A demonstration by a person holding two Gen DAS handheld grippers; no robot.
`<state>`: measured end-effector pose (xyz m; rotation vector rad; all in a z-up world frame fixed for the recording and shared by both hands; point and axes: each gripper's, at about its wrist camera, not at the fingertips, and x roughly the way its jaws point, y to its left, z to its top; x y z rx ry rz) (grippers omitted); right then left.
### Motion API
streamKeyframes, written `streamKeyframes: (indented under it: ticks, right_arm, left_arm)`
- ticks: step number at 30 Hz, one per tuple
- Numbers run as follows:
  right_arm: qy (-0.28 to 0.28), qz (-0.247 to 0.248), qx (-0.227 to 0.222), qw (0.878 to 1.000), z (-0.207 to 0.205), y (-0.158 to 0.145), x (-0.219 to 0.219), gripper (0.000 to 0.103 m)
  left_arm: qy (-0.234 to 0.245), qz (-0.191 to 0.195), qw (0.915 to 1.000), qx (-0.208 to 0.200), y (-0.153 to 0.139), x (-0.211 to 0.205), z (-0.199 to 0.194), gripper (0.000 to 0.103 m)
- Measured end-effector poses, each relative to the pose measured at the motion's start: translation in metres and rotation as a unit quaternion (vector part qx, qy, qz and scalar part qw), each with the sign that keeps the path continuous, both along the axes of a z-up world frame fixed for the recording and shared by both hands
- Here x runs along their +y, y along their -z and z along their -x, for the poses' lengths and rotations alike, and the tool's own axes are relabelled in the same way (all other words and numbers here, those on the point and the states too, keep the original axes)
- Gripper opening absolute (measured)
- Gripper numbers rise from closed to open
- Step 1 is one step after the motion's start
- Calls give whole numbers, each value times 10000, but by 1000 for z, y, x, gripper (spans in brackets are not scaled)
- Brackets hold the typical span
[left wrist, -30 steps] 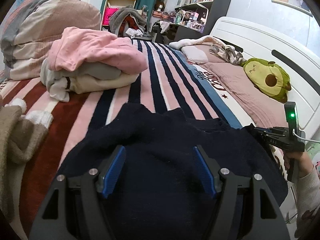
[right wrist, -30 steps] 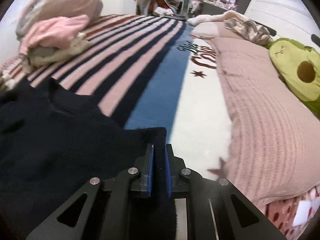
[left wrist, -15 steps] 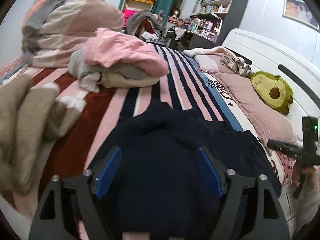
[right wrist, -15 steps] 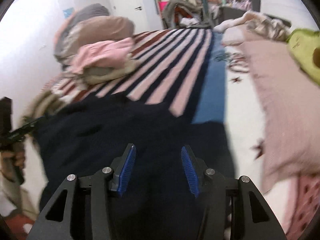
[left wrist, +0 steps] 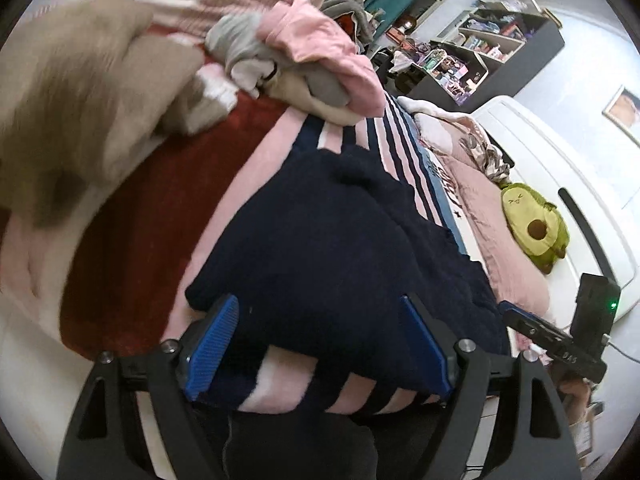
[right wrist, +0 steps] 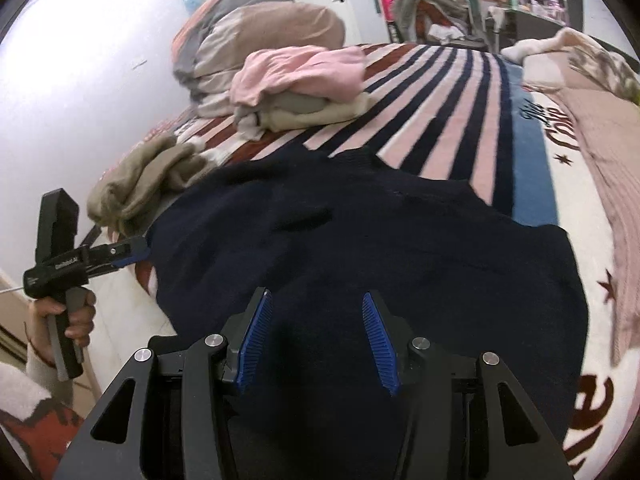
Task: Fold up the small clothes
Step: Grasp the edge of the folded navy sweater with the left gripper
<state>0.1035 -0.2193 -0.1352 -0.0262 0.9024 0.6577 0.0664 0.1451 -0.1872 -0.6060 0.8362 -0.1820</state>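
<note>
A dark navy knit sweater (left wrist: 340, 248) lies spread on the striped blanket at the near edge of the bed; it also shows in the right wrist view (right wrist: 360, 240). My left gripper (left wrist: 320, 340) is open, its blue pads either side of the sweater's near left hem, holding nothing. My right gripper (right wrist: 316, 336) is open above the sweater's near edge, empty. Each gripper shows in the other's view, the right one (left wrist: 560, 336) at the sweater's right side and the left one (right wrist: 80, 256) at its left corner.
A pile of pink, grey and cream clothes (right wrist: 300, 88) sits further up the bed. A beige garment (right wrist: 144, 180) lies by the left edge. Folded duvets (right wrist: 256, 28) are at the far left. An avocado plush (left wrist: 532, 224) and a pink pillow (left wrist: 496, 220) lie on the right.
My right gripper has let go of the sweater's edge and opened, then swung left over the garment. My left gripper has pulled back to the sweater's near left corner.
</note>
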Motion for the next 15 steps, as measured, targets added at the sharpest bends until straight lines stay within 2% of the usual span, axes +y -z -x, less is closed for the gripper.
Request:
streamKeyframes:
  ticks: [5,9,15]
  right_arm:
    - [-144,151,127,9997,4,10,19,42]
    - [-214,131,338,9991,5,16,26,42]
    - [-228,464,374,9980,5,21,36,42]
  left_arm:
    - [45,259,9996,39,11,2,3,79]
    - [95,244,9997,33,15,-2,7,80]
    - [297,636,9972,257,31,-9,5,81]
